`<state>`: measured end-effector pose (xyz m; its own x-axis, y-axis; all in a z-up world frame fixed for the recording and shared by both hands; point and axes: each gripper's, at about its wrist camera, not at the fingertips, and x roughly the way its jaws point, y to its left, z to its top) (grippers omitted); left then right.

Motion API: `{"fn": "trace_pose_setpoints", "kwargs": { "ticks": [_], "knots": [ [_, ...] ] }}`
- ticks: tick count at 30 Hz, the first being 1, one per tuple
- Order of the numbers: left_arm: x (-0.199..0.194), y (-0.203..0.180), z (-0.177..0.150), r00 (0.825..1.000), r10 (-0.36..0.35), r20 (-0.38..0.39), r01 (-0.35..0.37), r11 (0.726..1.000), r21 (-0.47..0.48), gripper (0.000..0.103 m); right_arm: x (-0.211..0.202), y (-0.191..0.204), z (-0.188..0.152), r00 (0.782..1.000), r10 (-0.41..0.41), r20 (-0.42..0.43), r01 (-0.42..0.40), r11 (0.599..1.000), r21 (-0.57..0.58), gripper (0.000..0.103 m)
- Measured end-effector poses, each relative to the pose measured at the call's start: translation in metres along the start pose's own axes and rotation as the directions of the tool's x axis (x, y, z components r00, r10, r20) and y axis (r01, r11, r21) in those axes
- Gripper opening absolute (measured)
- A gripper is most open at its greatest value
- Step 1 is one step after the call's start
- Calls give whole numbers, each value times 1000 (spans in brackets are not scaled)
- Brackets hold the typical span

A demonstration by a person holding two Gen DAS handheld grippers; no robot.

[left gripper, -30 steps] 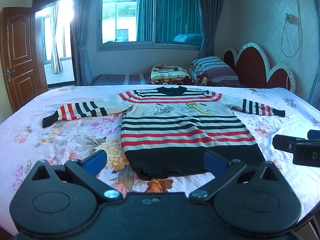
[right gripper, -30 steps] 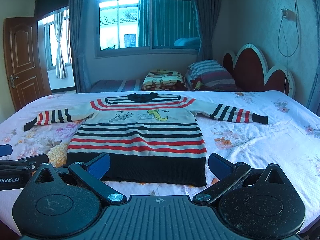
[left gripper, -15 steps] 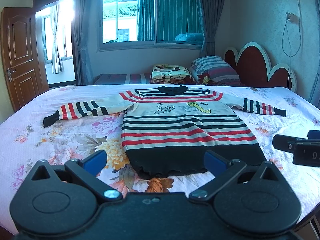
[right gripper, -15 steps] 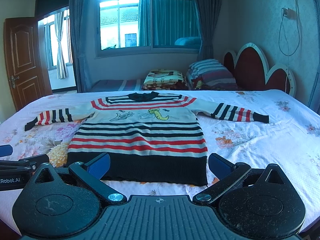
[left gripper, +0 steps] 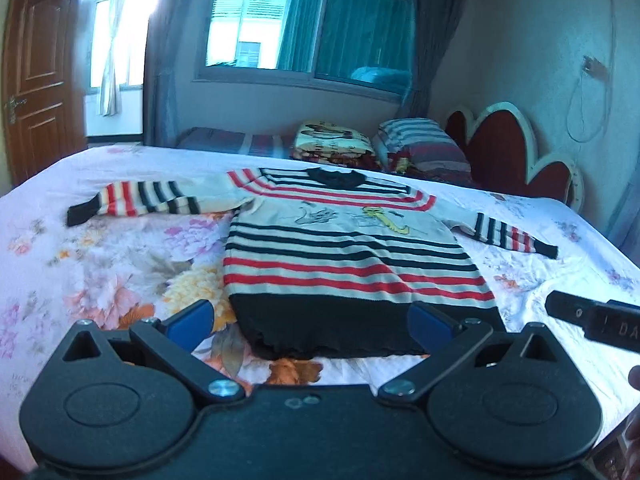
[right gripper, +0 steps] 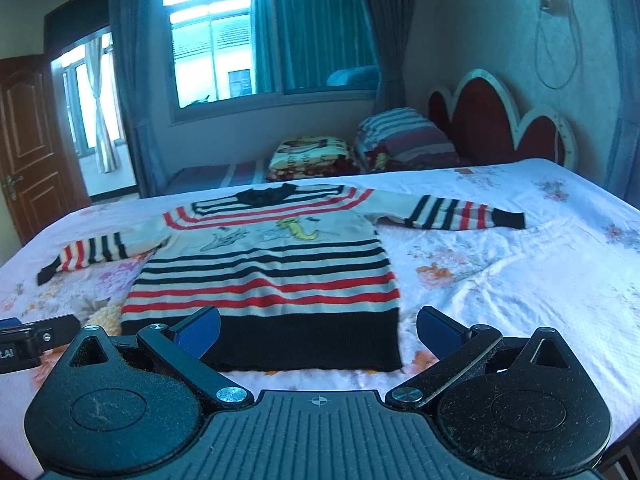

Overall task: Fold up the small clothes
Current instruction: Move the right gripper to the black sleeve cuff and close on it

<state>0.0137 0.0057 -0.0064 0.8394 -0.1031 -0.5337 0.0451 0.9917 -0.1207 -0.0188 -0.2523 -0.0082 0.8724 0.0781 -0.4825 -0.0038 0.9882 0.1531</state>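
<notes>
- Lying across most of the room, the bed (left gripper: pixel 100 248) is wearing a pale pink sheet printed with flowers, wrinkling a little toward its right side in the right wrist view.
- Lying flat and face up on that sheet, the sweater (left gripper: pixel 344 256) (right gripper: pixel 264 276) is spreading both sleeves out sideways, collar pointing toward the window (left gripper: pixel 308 24) and hem toward both grippers.
- Running across its cream body, red and black stripes are alternating down to a broad black band at the hem; the collar is black, both cuffs are ending in black, and the sleeves are carrying the same stripes.
- Sitting on the chest, a grey cartoon figure and a yellow one are showing, too blurred for me to tell what they are.
- Resting beyond the far edge of the bed, a striped pillow (right gripper: pixel 400 132) and a folded patterned blanket (right gripper: pixel 312 156) are sitting by the red scalloped headboard (right gripper: pixel 500 120).
- Hovering just short of the hem, the left gripper (left gripper: pixel 310 320) is spreading its blue-padded fingers wide around nothing.
- Hovering beside it, the right gripper (right gripper: pixel 318 328) is likewise gaping wide, gripping nothing, its fingers framing the black hem band.
- Showing on the gripper bodies, partly cut off at the frame edges, are white letters: "DA" on the right one, "AI" on the left one.
</notes>
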Motion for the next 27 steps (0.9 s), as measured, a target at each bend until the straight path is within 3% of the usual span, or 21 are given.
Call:
{"fn": "trace_pose_setpoints", "kwargs": {
  "ticks": [6, 11, 16, 19, 20, 22, 26, 27],
  "knots": [
    [18, -7, 9, 999, -25, 35, 24, 1000, 20, 102, 14, -39, 14, 998, -61, 24, 60, 997, 52, 103],
    [47, -7, 22, 1000, -29, 1, 29, 999, 17, 102, 46, -67, 36, 995, -90, 37, 86, 992, 93, 103],
    [88, -12, 44, 999, 44, -11, -44, 999, 2, 101, 83, -99, 61, 993, -108, 48, 100, 985, 140, 103],
    [117, -22, 60, 996, 90, -13, -90, 996, 24, 85, 103, -123, 74, 991, -120, 57, 110, 980, 166, 102],
    [126, -24, 65, 995, 98, -6, -98, 995, 22, 83, 109, -131, 77, 990, -129, 61, 116, 978, 174, 82],
    [143, -28, 75, 992, 122, 17, -122, 992, 16, 82, 126, -150, 85, 989, -142, 41, 131, 970, 207, 61],
    [179, -35, 93, 988, 153, 3, -153, 988, 1, 100, 160, -191, 96, 985, -166, 35, 149, 947, 283, 61],
    [186, -36, 96, 989, 148, 2, -148, 989, -7, 100, 171, -203, 99, 984, -173, 34, 155, 942, 299, 61]
  ]
}}
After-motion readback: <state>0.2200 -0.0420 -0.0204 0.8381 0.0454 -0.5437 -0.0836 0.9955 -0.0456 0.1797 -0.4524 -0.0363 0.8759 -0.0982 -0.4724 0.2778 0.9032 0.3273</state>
